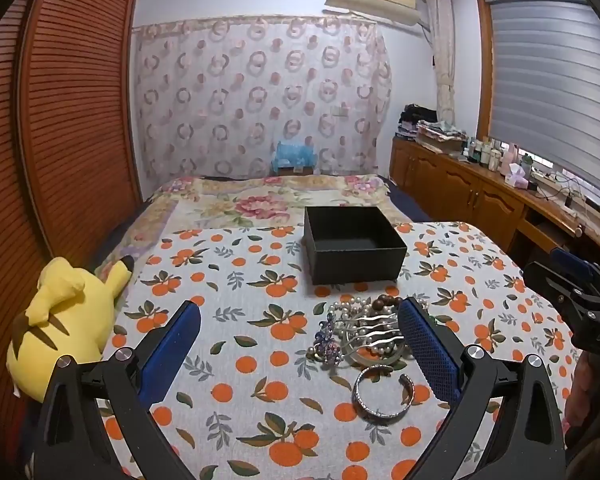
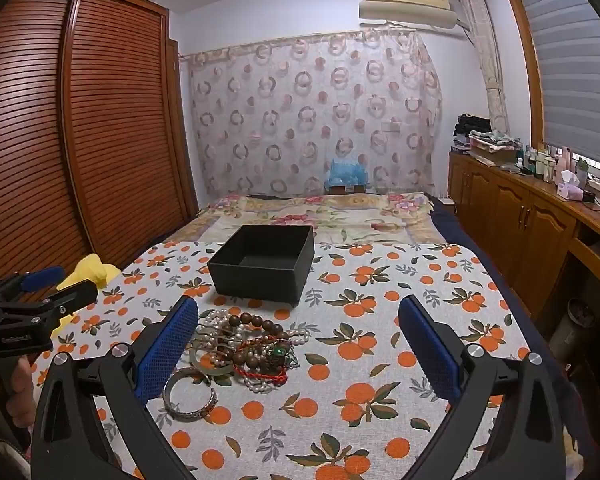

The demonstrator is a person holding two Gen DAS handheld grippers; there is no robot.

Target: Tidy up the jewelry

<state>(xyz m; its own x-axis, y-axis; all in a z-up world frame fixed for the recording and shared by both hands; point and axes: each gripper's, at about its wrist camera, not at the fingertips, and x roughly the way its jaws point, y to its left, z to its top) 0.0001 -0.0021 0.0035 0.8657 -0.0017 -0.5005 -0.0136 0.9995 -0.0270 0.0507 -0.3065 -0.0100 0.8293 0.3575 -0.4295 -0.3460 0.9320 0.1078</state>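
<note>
Jewelry heap (image 2: 244,348) before empty black box (image 2: 264,264) — its likely destination; left gripper (image 1: 300,352) and right gripper (image 2: 300,352) spread wide, holding nothing — poised to pick.

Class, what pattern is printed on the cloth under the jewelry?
Oranges with green leaves on the white cloth, clearest in the right wrist view.

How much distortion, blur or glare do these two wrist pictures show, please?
Left wrist view: strong fisheye bending bows the wardrobe and darkens the corners; the black box and silver bangle are sharp, without glare. Right wrist view: the same bowing on the wardrobe; the jewelry pile is crisp under soft, even light with faint shadows.
</note>
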